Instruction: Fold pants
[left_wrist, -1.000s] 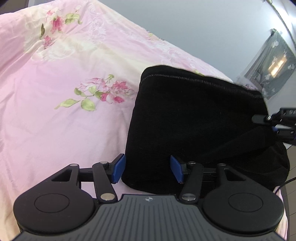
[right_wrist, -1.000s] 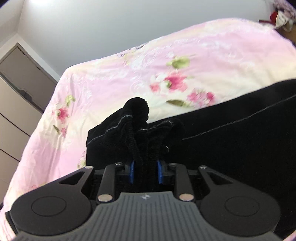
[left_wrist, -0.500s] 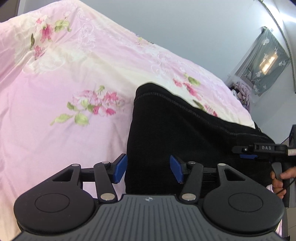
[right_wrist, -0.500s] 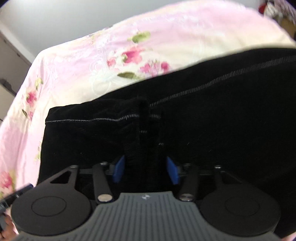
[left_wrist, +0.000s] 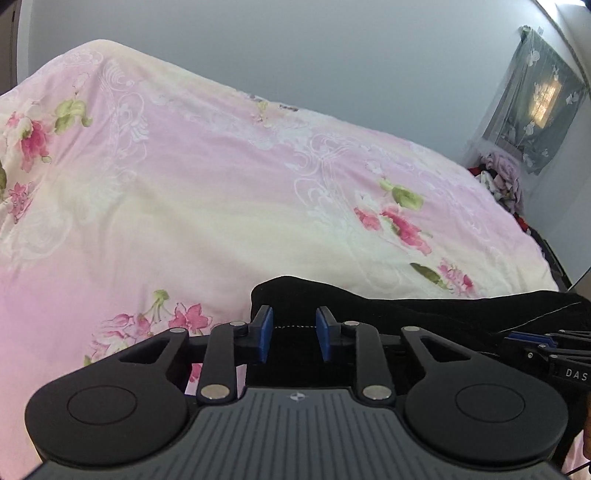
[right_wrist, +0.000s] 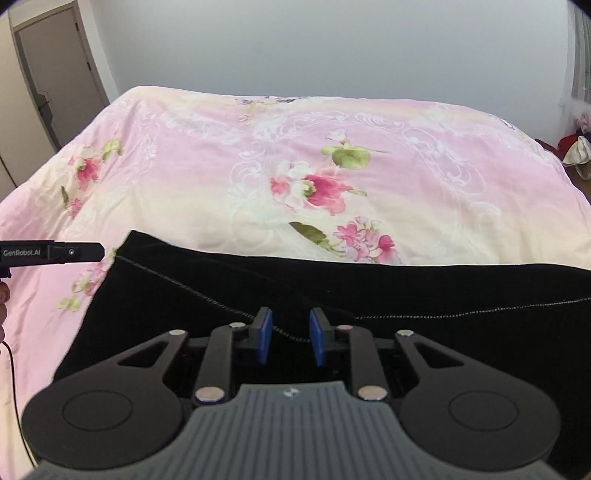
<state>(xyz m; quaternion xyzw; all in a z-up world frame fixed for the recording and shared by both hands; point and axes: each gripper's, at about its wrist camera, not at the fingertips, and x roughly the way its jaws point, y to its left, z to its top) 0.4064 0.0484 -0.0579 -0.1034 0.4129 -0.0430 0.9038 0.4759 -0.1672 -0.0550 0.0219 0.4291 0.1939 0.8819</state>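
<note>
Black pants (right_wrist: 406, 295) with pale stitching lie folded across the near edge of the pink floral bed; in the left wrist view the pants (left_wrist: 424, 314) show as a low dark strip. My left gripper (left_wrist: 293, 334) sits at their left end, its jaws closing with a raised fold of the fabric filling the gap between the blue pads. My right gripper (right_wrist: 290, 341) is further along the same near edge, jaws also closing, the seam dipping in between its pads. The right gripper's fingers (left_wrist: 543, 341) show at the left view's right edge.
The pink quilt (right_wrist: 314, 166) stretches far beyond the pants. A wardrobe and door (right_wrist: 44, 74) stand at the left, a pile of clothes (left_wrist: 502, 177) and a curtained window (left_wrist: 535, 110) at the right. A person's hand (right_wrist: 3, 295) shows at the left edge.
The left gripper slid in to the pants' near left edge and narrowed its jaws over the fabric. The right gripper let go of the bunched fabric, opened, then narrowed again over the flat near edge.
</note>
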